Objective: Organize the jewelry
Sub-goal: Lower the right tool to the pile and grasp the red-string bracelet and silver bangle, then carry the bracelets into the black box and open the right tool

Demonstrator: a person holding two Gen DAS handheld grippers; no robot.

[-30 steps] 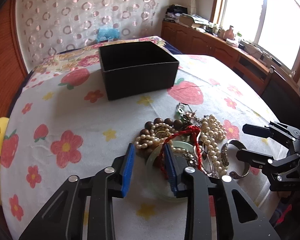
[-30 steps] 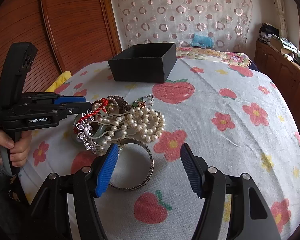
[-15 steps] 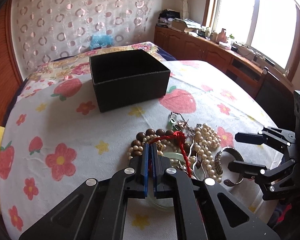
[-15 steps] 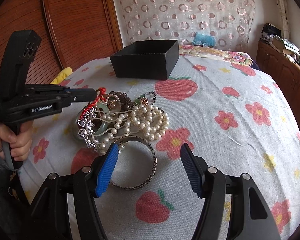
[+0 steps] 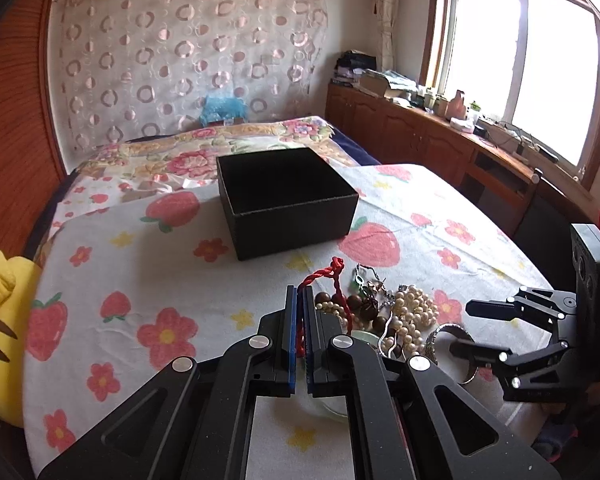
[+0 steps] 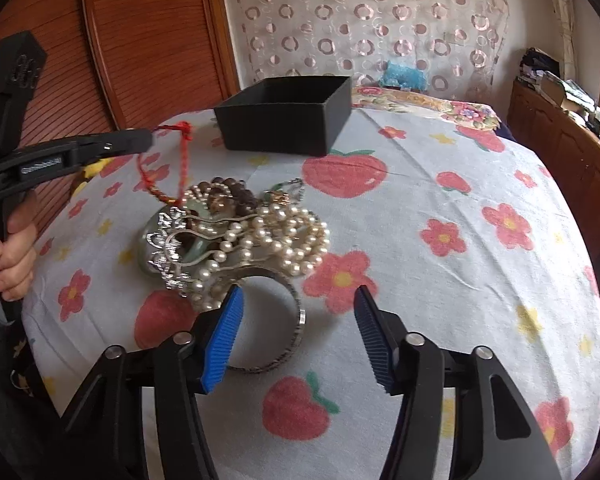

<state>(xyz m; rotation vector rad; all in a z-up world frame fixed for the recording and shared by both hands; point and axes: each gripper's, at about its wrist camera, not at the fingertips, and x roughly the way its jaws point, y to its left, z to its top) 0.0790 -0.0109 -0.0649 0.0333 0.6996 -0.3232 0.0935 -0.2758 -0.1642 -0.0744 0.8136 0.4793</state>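
A pile of jewelry (image 6: 240, 236) lies on the flowered cloth: pearl strands (image 5: 414, 308), brown beads, a jade bangle, a silver hair comb and a silver bangle (image 6: 284, 320). My left gripper (image 5: 299, 296) is shut on a red braided cord (image 5: 332, 274), which it holds lifted above the pile; the cord (image 6: 182, 148) still hangs down into the pile in the right wrist view. An open, empty black box (image 5: 286, 200) stands beyond the pile. My right gripper (image 6: 298, 312) is open, just short of the silver bangle.
The table (image 6: 460, 200) carries a white cloth with strawberries and flowers. A yellow plush toy (image 5: 0, 320) lies at the left edge. A wooden cabinet (image 5: 440, 136) runs under the window on the right. A bed with a flowered cover (image 5: 220, 144) lies behind the box.
My left gripper closed on the red cord and lifted it up out of the pile. My right gripper stayed open and edged slightly toward the silver bangle.
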